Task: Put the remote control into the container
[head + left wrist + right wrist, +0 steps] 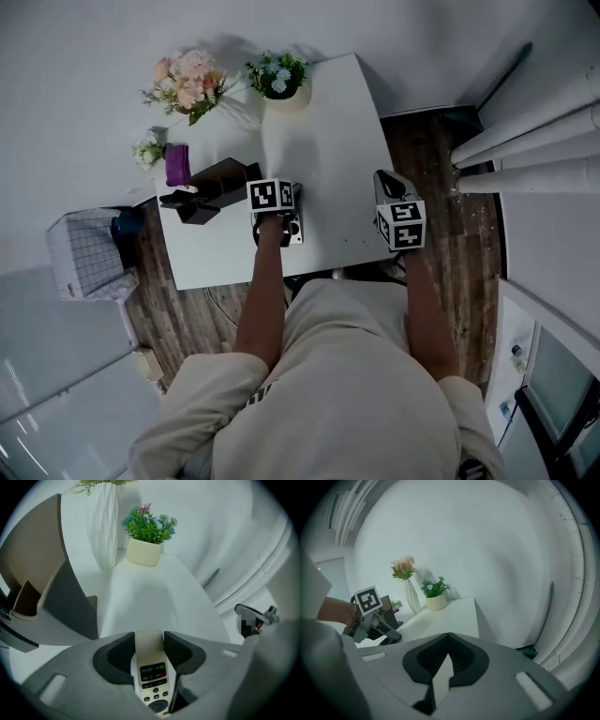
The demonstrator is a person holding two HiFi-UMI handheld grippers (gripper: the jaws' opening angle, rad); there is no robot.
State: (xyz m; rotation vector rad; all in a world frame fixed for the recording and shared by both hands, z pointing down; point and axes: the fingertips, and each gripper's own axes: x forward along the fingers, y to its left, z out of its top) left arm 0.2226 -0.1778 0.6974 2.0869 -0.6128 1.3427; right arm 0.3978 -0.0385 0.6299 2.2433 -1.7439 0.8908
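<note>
left gripper [150, 643]: jaws are closed on the cream remote control [151, 670], whose two long edges are met by the dark pads. the remote is thus held at the gripper, over the near part of the white table [154, 592]; whether it is lifted clear cannot be told. its long axis is aligned with the jaws: the button end is turned back toward the gripper body, the plain end forward toward the potted plant [146, 538]. right gripper [449, 657]: jaws are pressed together, nothing is held, and it is kept off the table's right side. the dark open container [51, 592] is seen just to the left. for the step in hand, the grip is best kept square and the plain end swung left and led into the opening before release.
</note>
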